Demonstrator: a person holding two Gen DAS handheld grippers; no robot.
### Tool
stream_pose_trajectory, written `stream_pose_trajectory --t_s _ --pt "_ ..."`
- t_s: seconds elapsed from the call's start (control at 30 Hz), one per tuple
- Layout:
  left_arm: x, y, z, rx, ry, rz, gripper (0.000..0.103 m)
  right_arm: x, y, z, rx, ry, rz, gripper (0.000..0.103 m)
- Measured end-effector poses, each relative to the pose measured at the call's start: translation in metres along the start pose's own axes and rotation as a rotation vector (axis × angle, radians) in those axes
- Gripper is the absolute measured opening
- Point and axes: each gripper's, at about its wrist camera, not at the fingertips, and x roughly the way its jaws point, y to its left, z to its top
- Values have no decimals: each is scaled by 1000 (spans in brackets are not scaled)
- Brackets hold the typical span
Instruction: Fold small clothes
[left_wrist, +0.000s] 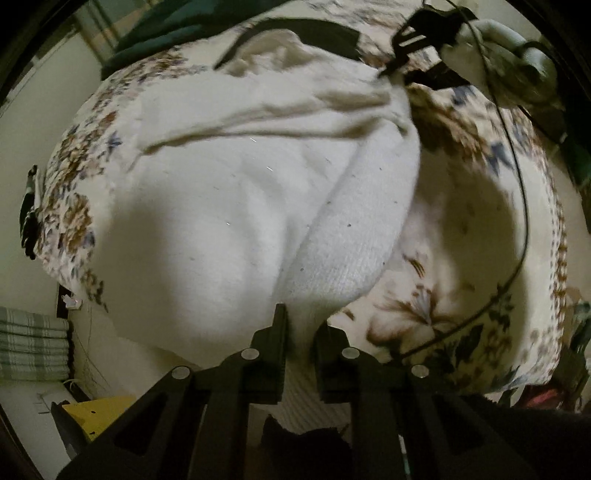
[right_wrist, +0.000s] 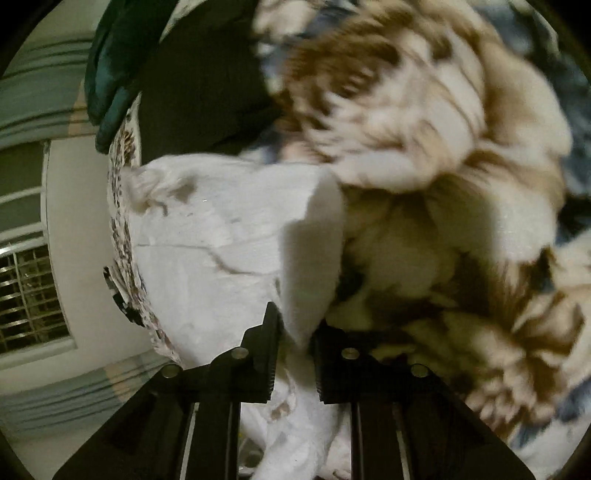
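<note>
White knit garment (left_wrist: 240, 206), creased, pinched in both grippers' fingers, floral bedspread (left_wrist: 461, 258)

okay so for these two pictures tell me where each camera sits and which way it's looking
Left wrist: on the left gripper, looking steeply down its fingers at the white garment pinched between them, on the floral bedspread; the right gripper shows far off.
Right wrist: on the right gripper, looking down at the same garment's edge between its fingers.
Shared: white garment, floral bedspread, dark green cloth.
</note>
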Motion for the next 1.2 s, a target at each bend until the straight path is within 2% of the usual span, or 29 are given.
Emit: stream_pose_trajectory --t_s 0.07,0.23,0.4,0.57,0.63,0.9,1.0,1.07,1.1,1.17,1.2 --pt "-6 20 5 -44 -7 -10 10 -12 21 -1 -23 -5 -24 15" --pt "-10 86 13 -204 2 -64 10 -25 109 5 -92 -27 -92 15" --pt "0 161 22 -325 2 -114 10 19 216 7 -172 -14 -132 15" --pt "27 245 22 -491 23 -191 10 104 322 14 -249 10 -218 15" --pt "37 271 16 -539 29 -204 10 151 363 17 -286 30 -266 14" --pt "92 333 -19 -674 90 -283 11 294 441 1 -410 114 -467 14" --pt "128 349 -39 -731 156 -309 16 323 450 -3 -421 126 -514 14" --pt "146 356 -54 -753 229 -284 16 334 456 -4 -434 136 -528 24" --pt "152 361 -63 -771 248 -295 17 334 459 -5 -441 135 -516 29" --pt "154 373 -81 -813 269 -301 21 331 461 -7 -443 152 -481 52" --pt "153 378 -87 -821 280 -290 21 327 461 -10 -446 156 -461 55"
